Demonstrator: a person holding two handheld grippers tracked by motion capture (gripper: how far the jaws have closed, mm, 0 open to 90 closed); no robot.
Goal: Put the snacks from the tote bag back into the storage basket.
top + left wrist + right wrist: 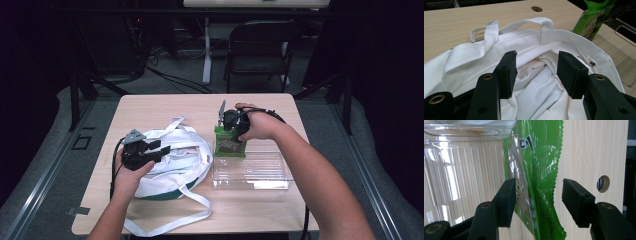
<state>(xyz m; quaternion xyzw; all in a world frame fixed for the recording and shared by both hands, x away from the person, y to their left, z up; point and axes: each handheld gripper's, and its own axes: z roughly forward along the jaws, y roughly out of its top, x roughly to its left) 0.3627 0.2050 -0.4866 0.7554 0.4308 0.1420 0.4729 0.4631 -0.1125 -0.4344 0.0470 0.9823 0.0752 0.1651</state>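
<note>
Releasing: right gripper point(535, 202) jaws standing apart around green snack packet point(229, 142), apparently resting against clear tray point(252, 172).
Waiting: left gripper point(536, 72) jaws parted over white tote bag point(564, 37); bagging remaining.

Glaring off the clear ribbed plastic tray point(461, 170); darkening around the pale wooden table point(165, 105); softening and blurring slightly throughout the high view.

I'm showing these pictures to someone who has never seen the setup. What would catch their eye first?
Probably the bright green snack packet, leaning on the far rim of the clear plastic tray at the table's right, with the right gripper open around its top edge. Next, the rumpled white tote bag at the left, the left gripper open over its mouth.
</note>
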